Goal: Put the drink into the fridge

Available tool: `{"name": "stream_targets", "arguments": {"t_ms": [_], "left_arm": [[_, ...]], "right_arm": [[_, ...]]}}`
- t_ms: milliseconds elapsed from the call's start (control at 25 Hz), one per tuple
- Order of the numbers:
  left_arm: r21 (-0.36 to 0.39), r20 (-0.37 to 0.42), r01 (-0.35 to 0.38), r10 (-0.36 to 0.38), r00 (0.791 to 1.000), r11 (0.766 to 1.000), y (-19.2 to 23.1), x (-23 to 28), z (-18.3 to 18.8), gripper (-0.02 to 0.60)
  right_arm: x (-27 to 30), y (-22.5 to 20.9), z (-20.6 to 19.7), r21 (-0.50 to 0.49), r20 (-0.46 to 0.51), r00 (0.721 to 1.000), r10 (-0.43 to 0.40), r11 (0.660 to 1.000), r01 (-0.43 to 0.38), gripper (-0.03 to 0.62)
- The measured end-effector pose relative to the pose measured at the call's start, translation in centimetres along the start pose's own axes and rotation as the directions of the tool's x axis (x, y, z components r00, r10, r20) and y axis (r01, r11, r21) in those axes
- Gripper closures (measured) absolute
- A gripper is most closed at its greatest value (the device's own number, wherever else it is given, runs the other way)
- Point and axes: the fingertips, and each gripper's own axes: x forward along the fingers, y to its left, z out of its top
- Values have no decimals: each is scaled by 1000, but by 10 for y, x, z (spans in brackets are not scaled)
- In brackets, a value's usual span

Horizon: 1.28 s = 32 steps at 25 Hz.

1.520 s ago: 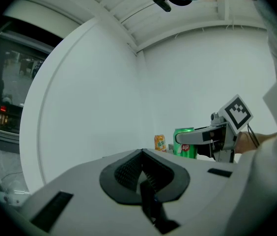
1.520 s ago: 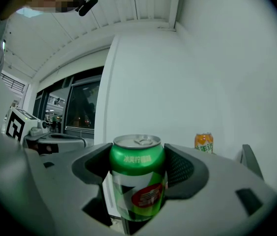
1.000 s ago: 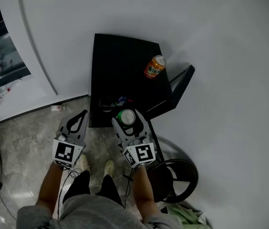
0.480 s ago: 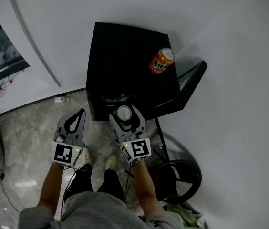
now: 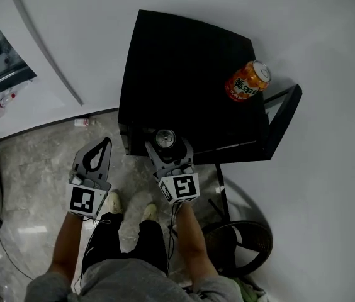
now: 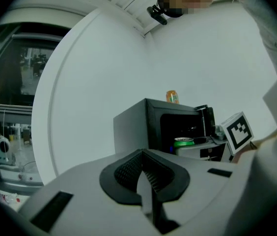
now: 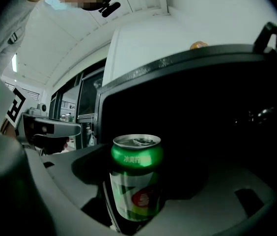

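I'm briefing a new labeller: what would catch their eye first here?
The green can clamped upright in the right gripper, at the open front of the black fridge. Next, the orange can standing on the fridge's top, and the left gripper, shut and empty.

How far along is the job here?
Done: the fridge door stands open. In hand: the right gripper grips a green can upright at the opening. To do: set it inside, release, close up. The left gripper is shut, empty; an orange can sits atop the fridge.
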Motion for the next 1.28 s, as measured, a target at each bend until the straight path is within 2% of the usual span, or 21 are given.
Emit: {"name": "stream_targets", "arguments": {"t_ms": [320,560,1280], "left_arm": [[-1,-26,-40,40,999,999,19,15,-61,577],[-1,-23,-67,67,997,998,32,25,-86,577],[1,-42,-110,110,993,994,51,26,-121,577]], "right_arm": [[43,-14,-75,7,-26,1000,6,1000,-6,263],[69,-23,-109,-5,-30,1000,10,1000,-10,262],[115,-31,-153,-30,-48,999,-16,999,15,262]]}}
